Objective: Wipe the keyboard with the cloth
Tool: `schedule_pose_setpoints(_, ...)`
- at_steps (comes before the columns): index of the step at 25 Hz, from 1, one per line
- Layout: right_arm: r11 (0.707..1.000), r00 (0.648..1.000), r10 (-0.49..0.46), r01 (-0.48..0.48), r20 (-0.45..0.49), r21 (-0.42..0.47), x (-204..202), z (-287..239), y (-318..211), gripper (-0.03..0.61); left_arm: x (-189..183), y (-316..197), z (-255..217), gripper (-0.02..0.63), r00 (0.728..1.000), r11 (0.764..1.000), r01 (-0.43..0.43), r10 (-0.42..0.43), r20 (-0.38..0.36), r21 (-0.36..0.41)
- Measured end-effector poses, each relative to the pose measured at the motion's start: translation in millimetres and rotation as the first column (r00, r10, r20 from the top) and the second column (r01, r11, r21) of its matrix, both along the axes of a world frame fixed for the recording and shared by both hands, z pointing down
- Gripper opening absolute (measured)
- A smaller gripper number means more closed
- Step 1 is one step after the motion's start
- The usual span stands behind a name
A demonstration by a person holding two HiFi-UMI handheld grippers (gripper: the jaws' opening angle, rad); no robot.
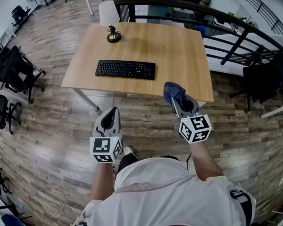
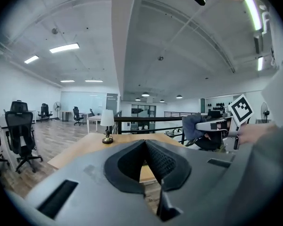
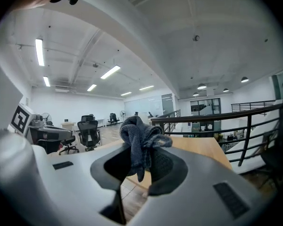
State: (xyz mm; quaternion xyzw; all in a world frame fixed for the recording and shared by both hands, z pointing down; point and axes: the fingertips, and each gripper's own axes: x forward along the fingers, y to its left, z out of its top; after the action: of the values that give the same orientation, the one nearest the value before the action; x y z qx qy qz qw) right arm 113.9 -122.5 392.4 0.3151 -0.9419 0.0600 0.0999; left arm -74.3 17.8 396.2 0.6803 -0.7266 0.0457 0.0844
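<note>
At the near edge of the table point(image 1: 179, 46), wiping has not begun: the right gripper point(image 1: 178, 99) is clenched on the bunched cloth point(image 3: 139, 138), the left gripper point(image 1: 113, 111) is closed on nothing, and the keyboard point(image 1: 125, 69) lies mid-table, well apart from both.

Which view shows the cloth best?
The right gripper view: the cloth is close and central, pinched between the jaws. The head view shows it small and blue; the left gripper view, distant, from the side.
</note>
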Motion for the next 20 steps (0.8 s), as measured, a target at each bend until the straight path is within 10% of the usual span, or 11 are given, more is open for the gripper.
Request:
schedule_pose_setpoints(11, 0.999, 0.999, 0.031, -0.032, -0.026, -0.028, -119.3, 9.8, -0.1, 0.13, -128.3, -12.1, 5.5, 0.014, 0.999, 1.0, -0.03, 0.031, -0.031, 0.008)
schedule_pose_setpoints(20, 0.998, 0.999, 0.025, -0.028, -0.038, -0.062, -153.1, 18.4, -50.9, 0.13, -154.6, -63.8, 6.1, 0.014, 0.998, 0.999, -0.048, 0.048, -0.037, 0.005)
